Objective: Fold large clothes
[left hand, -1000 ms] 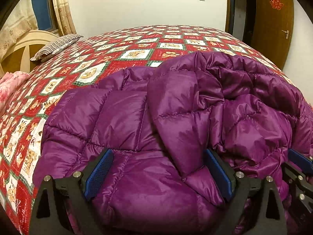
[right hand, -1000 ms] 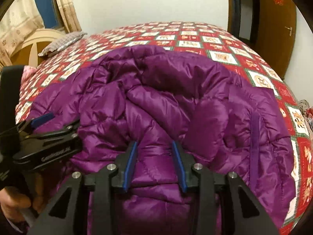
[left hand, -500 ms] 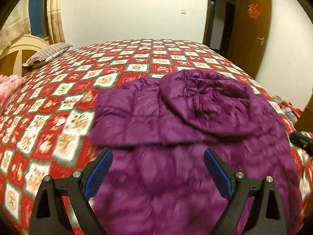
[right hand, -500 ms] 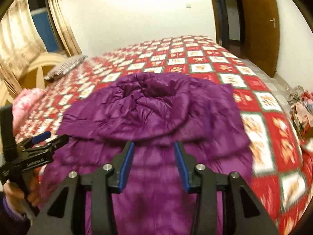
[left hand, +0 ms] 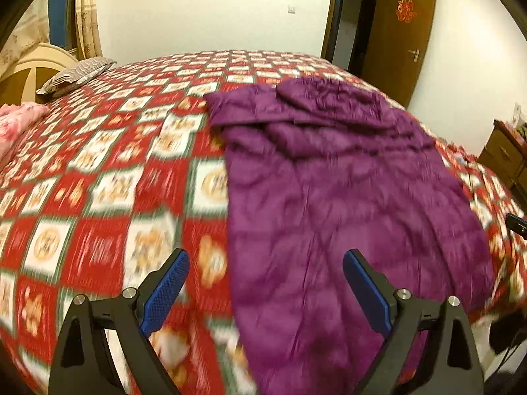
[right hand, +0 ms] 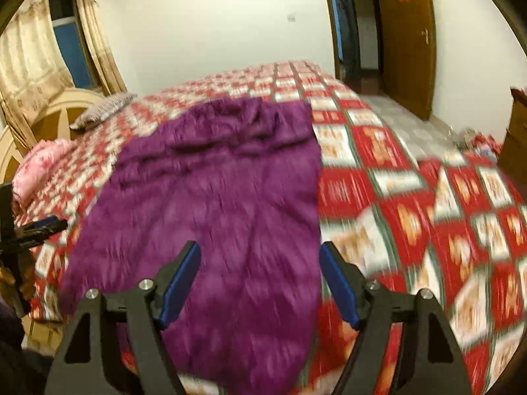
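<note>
So the purple puffer coat (left hand: 346, 204) is lying stretched out on the red patchwork bedspread (left hand: 98, 197), running from the bottom middle of both views up toward the centre, with its bunched-up hood end at the far top. In the left wrist view it fills the right half of the frame; in the right wrist view it sits left of centre.

My left gripper (left hand: 265, 291) is spread wide, blue pads well apart, nothing between them, hovering over the coat's left edge at the bottom of the frame. My right gripper (right hand: 260, 284) has just been opening its jaws and they're wide now too, with no fabric pinched, just the coat's right edge below them.

Everything's pretty motion-blurred, so can't make out quilting detail. Striped pillow (left hand: 77, 74) and something pink (left hand: 18, 120) sit at the upper left by the headboard. A brown door (left hand: 398, 39) stands open in the upper right.
</note>
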Available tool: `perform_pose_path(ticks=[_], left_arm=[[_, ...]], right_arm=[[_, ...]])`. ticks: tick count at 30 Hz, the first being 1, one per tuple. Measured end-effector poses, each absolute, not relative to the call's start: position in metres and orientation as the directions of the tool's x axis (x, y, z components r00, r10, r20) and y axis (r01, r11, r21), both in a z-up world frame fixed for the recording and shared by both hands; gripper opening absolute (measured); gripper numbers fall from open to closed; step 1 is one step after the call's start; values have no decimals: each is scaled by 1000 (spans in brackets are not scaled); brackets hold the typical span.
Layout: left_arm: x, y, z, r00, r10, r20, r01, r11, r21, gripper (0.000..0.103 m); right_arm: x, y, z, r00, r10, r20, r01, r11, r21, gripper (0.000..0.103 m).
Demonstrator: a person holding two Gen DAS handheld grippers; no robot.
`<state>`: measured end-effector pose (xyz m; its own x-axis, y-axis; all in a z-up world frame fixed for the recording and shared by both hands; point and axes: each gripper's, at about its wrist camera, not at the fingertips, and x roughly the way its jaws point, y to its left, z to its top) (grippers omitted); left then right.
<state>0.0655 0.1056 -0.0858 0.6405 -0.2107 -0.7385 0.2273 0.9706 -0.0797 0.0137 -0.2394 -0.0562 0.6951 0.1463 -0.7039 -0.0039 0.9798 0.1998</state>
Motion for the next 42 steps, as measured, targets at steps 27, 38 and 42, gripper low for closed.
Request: perform_pose_path(ticks=[27,38,42], left_arm=[[3,106,-147,484,-342,-805,268,934,-235,93],[2,115,-145,507,-337,-793,242,939,-244,53],[4,133,-145,490,-428,-759,207,903,-376,25]], right_arm=[[-28,-214,-129,509,113,-854,13,990,139,76],[-31,-233,-144,525,243,-816,73,942,328,67],[-32,-233,-141,518,258,-816,43,944,326,14]])
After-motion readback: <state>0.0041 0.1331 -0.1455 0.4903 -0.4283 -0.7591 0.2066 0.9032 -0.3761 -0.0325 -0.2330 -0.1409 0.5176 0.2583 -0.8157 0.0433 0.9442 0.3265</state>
